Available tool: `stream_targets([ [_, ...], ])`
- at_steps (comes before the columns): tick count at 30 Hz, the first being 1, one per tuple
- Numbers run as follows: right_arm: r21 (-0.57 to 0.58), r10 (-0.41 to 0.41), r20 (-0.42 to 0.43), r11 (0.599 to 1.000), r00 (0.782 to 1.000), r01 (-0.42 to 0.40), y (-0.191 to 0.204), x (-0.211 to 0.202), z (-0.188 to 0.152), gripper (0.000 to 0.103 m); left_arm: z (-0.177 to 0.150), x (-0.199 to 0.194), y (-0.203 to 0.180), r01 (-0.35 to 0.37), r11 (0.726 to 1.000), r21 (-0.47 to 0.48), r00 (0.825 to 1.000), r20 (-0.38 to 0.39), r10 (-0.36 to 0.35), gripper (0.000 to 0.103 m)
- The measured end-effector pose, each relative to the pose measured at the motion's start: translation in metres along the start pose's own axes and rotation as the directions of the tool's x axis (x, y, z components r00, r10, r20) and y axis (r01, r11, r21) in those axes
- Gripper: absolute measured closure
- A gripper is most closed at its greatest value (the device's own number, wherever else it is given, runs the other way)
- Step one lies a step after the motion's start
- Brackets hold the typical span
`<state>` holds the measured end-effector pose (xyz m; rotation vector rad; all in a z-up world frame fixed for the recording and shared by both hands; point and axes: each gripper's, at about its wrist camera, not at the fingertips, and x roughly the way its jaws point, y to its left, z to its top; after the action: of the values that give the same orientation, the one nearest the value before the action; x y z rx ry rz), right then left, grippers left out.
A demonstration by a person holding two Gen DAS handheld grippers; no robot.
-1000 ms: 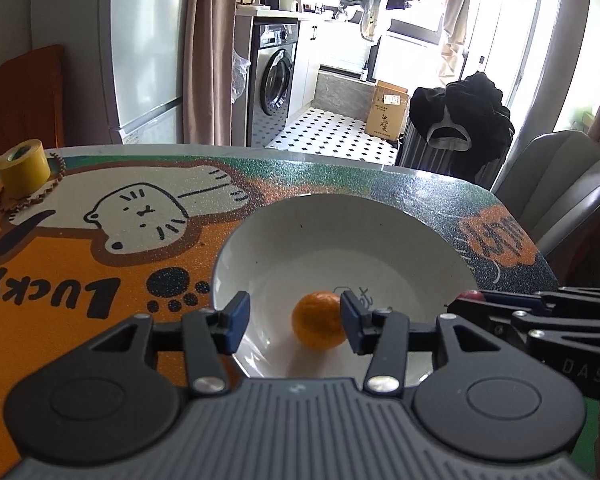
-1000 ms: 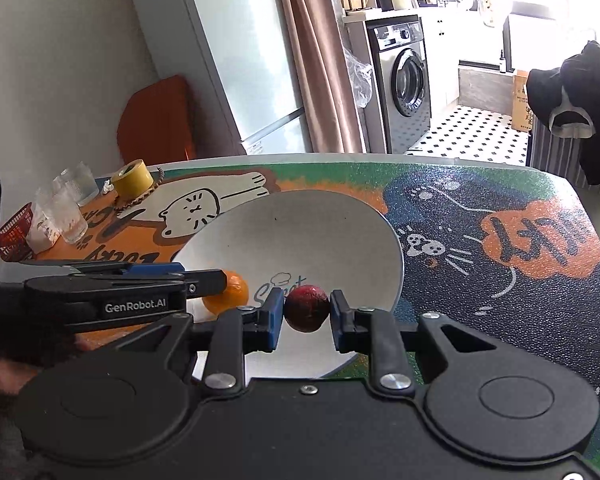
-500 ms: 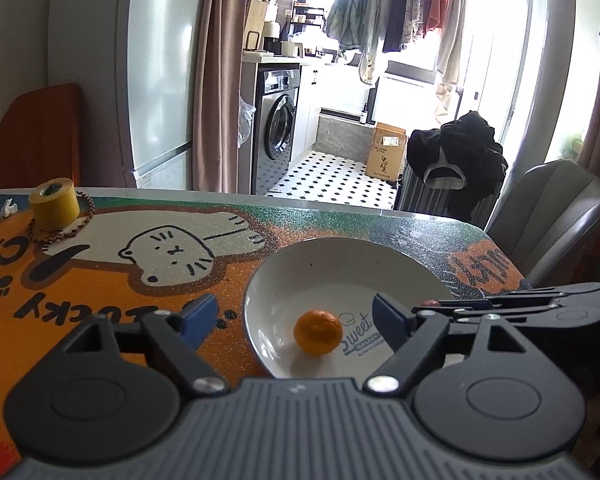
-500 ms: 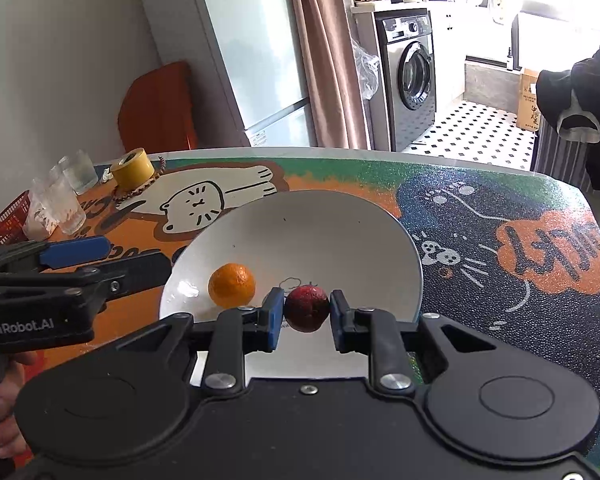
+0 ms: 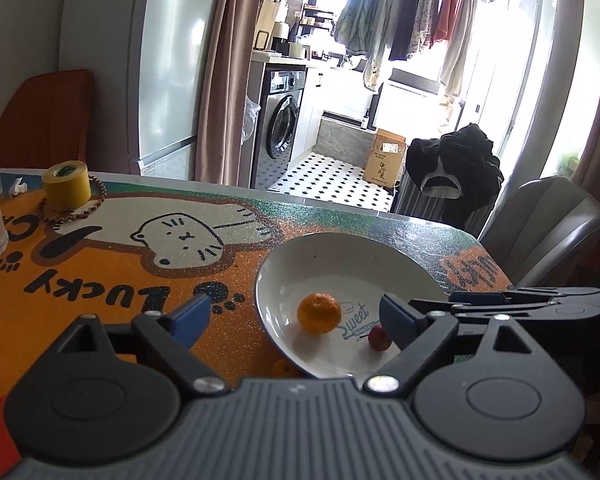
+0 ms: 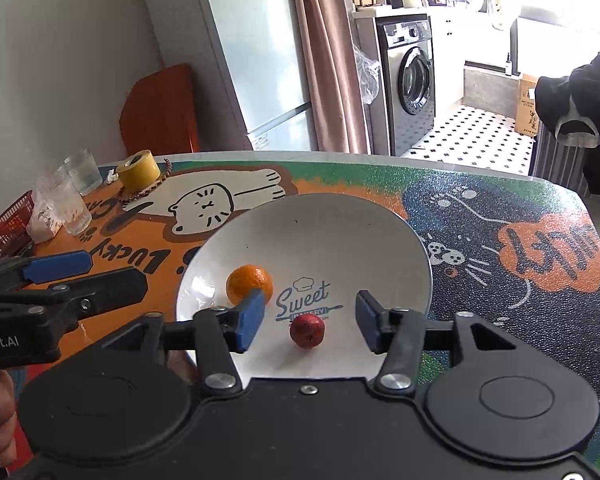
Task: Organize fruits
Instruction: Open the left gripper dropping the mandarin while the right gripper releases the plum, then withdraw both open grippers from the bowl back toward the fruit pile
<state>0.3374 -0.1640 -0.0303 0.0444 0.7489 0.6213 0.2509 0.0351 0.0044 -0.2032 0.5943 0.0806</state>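
Plate's (image 5: 340, 252) near rim: hidden behind the left gripper's (image 5: 296, 320) body.
Orange (image 6: 249, 283): lower edge covered by the right gripper's (image 6: 310, 320) left pad.
Red basket (image 6: 4, 228): cut off at the frame edge, left of the right gripper.

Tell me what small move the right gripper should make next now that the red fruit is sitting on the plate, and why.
Probably draw the right gripper straight back and up. Its jaws have just been opening, and the red fruit lies free between them on the plate beside the orange. One pad sits close to the orange, so a sideways swing might knock it.
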Motion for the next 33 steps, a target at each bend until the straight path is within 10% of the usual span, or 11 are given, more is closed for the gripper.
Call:
stream_targets([
  [11, -0.036, -0.019, 0.118, 0.999, 0.993, 0.024, 0.009, -0.053, -0.009, 0.000, -0.014, -0.036, 0.005, -0.021, 0.998, -0.062, 0.999, 0.045, 0.024, 0.009],
  [33, -0.002, -0.011, 0.197, 1.000, 0.980, 0.011, 0.025, -0.103, -0.040, 0.000, -0.050, -0.092, 0.012, -0.023, 0.996, -0.086, 0.994, 0.107, 0.032, 0.005],
])
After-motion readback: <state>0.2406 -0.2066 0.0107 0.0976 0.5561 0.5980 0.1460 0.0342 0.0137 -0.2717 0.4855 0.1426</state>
